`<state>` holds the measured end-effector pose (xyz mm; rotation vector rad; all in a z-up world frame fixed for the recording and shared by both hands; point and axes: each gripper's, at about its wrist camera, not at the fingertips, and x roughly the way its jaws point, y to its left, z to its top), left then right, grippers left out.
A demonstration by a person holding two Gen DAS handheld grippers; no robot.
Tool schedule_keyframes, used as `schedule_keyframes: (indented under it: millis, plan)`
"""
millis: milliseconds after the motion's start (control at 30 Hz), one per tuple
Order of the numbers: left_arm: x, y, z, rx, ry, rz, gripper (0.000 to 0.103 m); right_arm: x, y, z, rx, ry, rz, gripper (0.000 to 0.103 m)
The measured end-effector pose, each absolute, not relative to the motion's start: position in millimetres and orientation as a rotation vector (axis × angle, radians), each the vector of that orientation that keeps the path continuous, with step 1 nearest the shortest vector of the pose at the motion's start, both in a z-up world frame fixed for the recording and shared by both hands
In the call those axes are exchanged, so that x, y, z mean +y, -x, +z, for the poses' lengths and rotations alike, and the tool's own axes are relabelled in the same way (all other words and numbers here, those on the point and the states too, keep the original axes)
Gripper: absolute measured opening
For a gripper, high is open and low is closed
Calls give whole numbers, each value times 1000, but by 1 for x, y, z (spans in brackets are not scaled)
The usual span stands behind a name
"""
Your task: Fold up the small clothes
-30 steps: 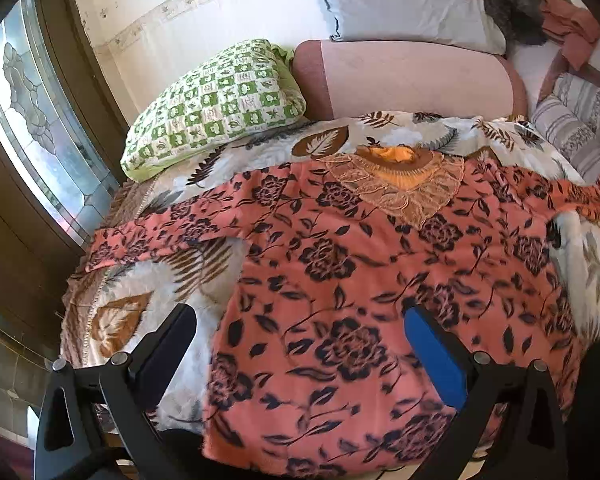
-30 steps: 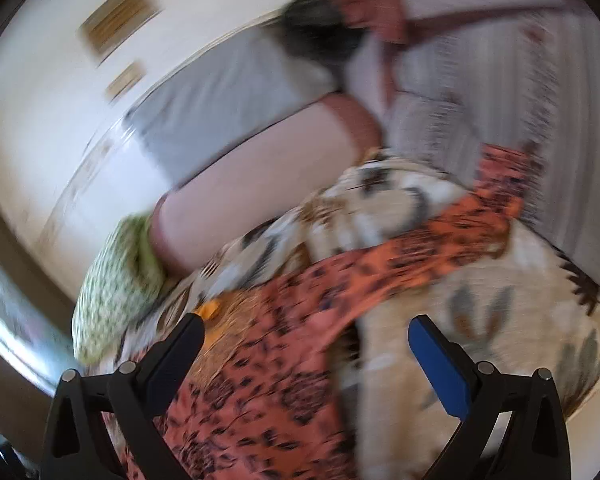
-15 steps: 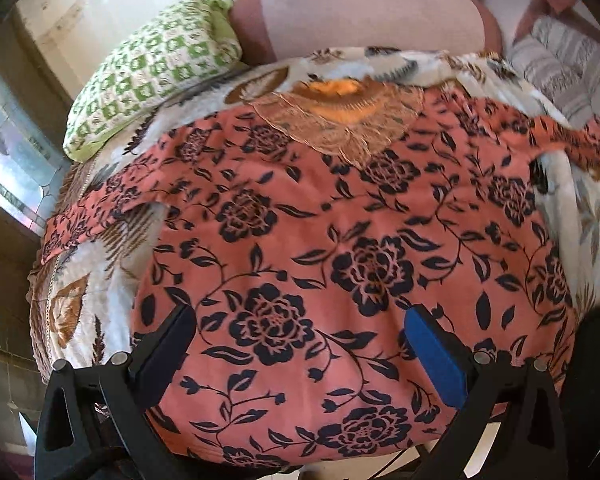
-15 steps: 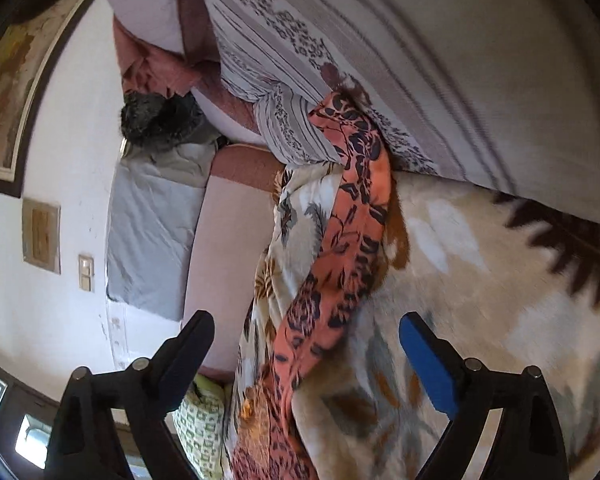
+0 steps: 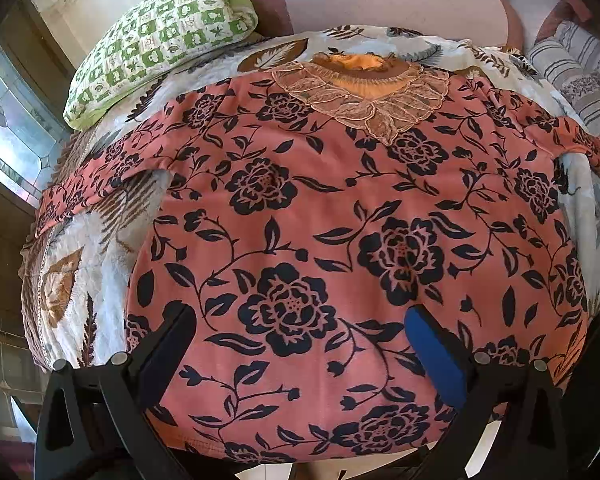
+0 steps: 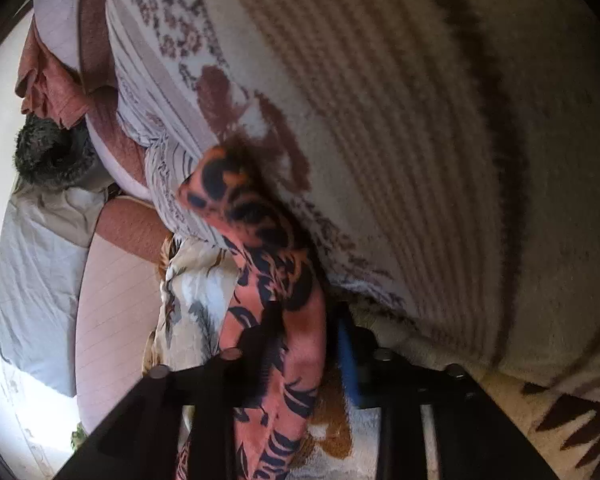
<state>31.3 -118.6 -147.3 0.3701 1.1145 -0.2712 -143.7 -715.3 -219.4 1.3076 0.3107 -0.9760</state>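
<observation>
Our coral floral top [image 5: 340, 216] lies spread flat on the leaf-print bed cover [image 5: 84, 280], filling mid-frame of the left view, which has dropped closer since a second ago. The left gripper [image 5: 300, 344] hovers wide above the hem, holding nothing. The right gripper [image 6: 304, 328], wide a second ago, is closing on the sleeve [image 6: 276, 280] at lower centre, so we judge the sleeve fold is starting. Thin, limp cloth; stiff lace collar [image 5: 364, 96].

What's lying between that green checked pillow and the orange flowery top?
In the left wrist view, only a strip of the leaf-print bedspread lies between the green checked pillow and the floral top.
</observation>
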Motion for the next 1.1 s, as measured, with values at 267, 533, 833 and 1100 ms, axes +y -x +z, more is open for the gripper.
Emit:
schedule_keyframes:
  millis: [267,533,833,1100]
  plan:
    - [-91,-35,-146,1106,-290,-274,103,-666,98,-136,263,-1153,-700,9]
    - [-30,-33,-142,1088,-172,-246,103,-512,-28,-27,288,-955,-314,9]
    - [35,-38,-133,1043,-119,-143,103,-319,-145,-36,571,-842,-25,9]
    - [-3,-40,-161,1126,-165,-201,103,-434,-96,-100,742,-799,-211,17]
